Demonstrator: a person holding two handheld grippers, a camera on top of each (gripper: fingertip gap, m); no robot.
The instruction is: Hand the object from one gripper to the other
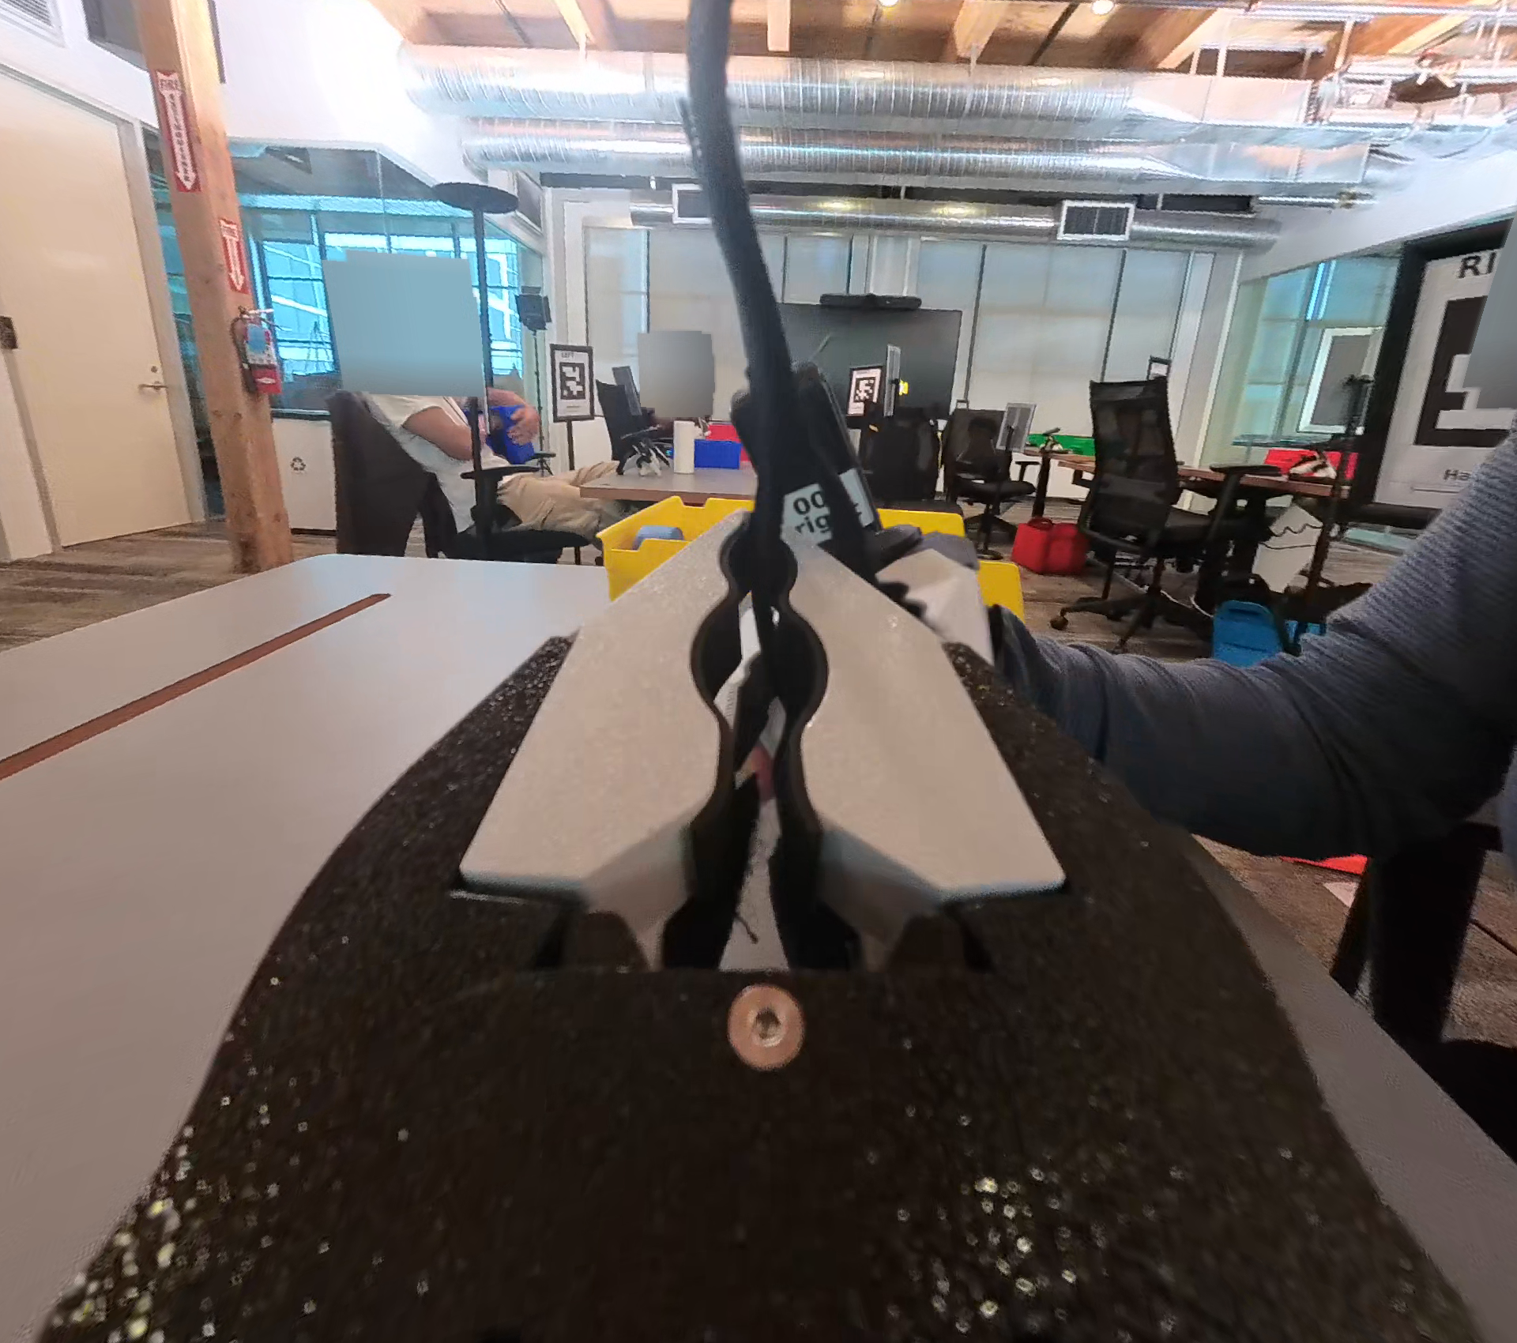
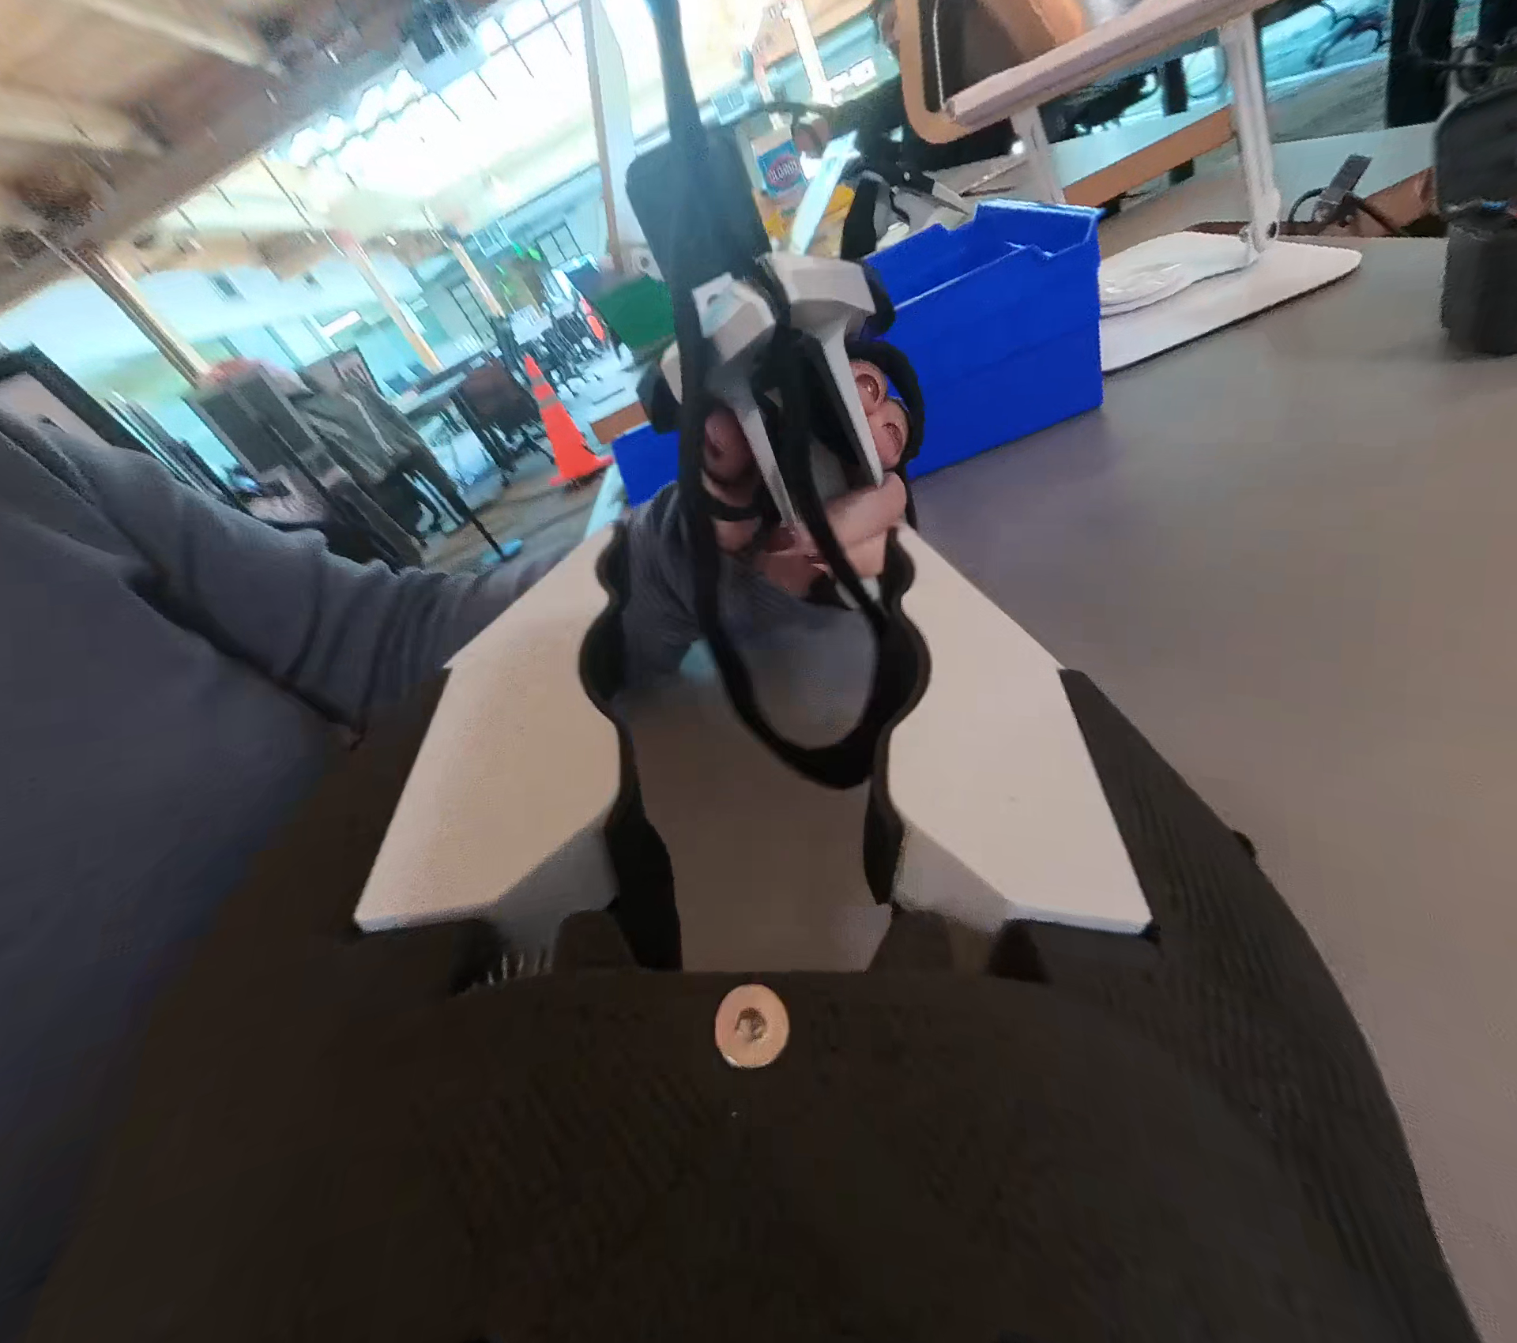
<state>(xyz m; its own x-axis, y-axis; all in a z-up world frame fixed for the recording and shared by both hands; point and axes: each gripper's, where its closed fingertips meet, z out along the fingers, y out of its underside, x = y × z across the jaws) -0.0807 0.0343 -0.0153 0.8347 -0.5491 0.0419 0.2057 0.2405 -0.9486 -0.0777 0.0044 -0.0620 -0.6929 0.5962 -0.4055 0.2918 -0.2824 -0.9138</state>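
Grey table (image 1: 246, 688) beneath and left of the left gripper, yellow bin (image 1: 648, 536) just beyond its tips, seated person (image 1: 460, 450) far left, blue bin (image 2: 1001, 327) beyond the right gripper, orange cone (image 2: 566, 433) farther left, white stand (image 2: 1231, 261) right.

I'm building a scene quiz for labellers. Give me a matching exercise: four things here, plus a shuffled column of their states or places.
1 left gripper
2 right gripper
3 blue bin
4 orange cone

A on the grey table
B shut on the black strap
C on the floor beyond the table
D open, strap loop hanging between its fingers

Pairs: 1-B, 2-D, 3-A, 4-C
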